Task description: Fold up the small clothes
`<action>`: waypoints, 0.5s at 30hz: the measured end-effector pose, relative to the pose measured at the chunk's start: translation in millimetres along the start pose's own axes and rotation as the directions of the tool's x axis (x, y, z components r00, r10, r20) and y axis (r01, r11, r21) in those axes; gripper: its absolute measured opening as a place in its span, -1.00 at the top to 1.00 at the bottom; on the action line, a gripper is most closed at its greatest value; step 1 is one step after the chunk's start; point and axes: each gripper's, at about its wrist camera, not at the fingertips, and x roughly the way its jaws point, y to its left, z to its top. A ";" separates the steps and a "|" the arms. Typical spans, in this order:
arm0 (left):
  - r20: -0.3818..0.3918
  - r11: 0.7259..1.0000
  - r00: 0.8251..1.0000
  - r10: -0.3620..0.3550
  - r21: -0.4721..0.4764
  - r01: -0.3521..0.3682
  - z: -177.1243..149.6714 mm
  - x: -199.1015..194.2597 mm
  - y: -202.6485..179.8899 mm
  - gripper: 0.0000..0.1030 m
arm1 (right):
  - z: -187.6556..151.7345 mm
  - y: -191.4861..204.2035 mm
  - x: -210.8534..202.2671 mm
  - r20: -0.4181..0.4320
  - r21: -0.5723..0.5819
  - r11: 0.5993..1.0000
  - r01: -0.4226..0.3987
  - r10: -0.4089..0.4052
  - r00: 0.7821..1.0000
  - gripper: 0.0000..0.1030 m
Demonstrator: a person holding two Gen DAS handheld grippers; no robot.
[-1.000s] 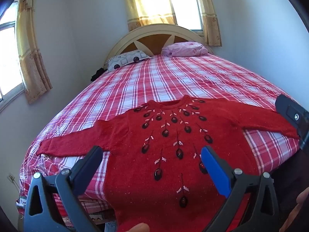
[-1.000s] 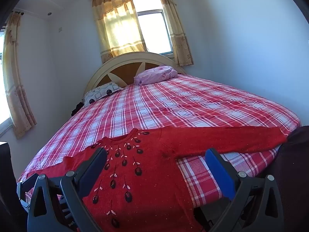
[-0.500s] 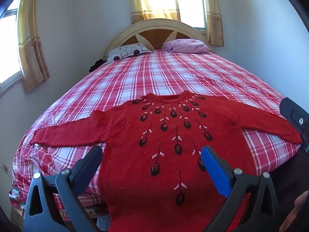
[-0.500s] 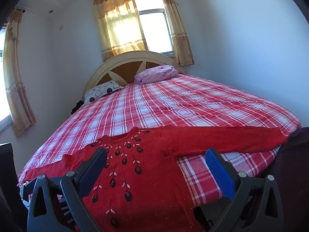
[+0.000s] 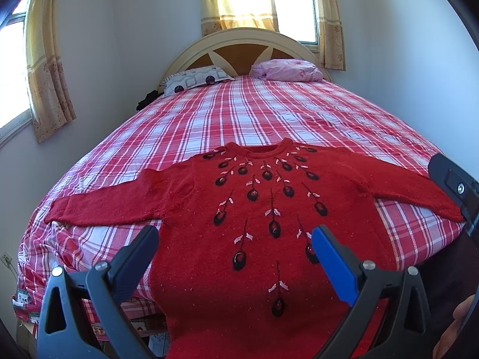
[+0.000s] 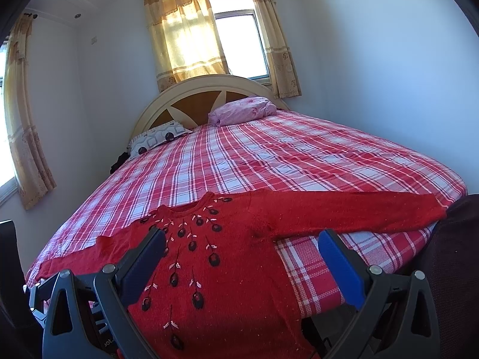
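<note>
Overhead-ish obs: red sweater (image 5: 263, 224) lay flat, front up, sleeves spread, at near edge of bed (image 5: 269, 113) w/ red-white plaid sheet; hem hung over near edge. Left gripper (image 5: 235, 243) fingers spread wide, empty, above sweater body. Right gripper (image 6: 241, 249) likewise released, over right chest. Far end: cream headboard (image 6: 209, 89), two pillows, yellow curtains (image 6: 182, 39), white walls.

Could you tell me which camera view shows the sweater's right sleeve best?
The right wrist view: the right sleeve runs unobstructed from shoulder to cuff. In the left wrist view, the sleeve lies near the distorted edge, its cuff beside the right gripper.
</note>
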 end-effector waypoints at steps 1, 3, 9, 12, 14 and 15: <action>-0.002 1.000 1.000 -0.002 -0.001 0.002 -0.2 0.3 0.5 -1.00 | -0.1 0.1 0.0 0.000 0.000 1.000 0.000 0.000 1.000 -0.98; -0.006 1.000 1.000 -0.004 -0.004 0.004 -0.2 1.1 0.6 -1.00 | -0.3 0.5 -0.2 0.000 0.000 1.000 0.001 -0.001 1.000 -0.98; -0.013 1.000 1.000 -0.003 -0.010 0.003 -1.6 2.6 -0.5 -1.00 | -1.4 1.4 0.9 -0.004 0.003 1.000 0.001 0.000 1.000 -0.98; -0.016 1.000 1.000 -0.004 -0.012 0.004 -1.5 3.3 -0.9 -1.00 | -1.7 1.5 1.0 -0.005 0.002 1.000 0.001 -0.001 1.000 -0.98; -0.019 1.000 1.000 -0.006 -0.014 0.006 -1.6 3.9 0.2 -1.00 | -1.4 0.7 1.5 -0.008 0.002 1.000 0.000 0.000 1.000 -0.98; -0.020 1.000 1.000 -0.007 -0.014 0.006 -1.8 4.1 0.3 -1.00 | -1.5 0.4 2.0 -0.010 0.002 1.000 -0.001 0.001 1.000 -0.98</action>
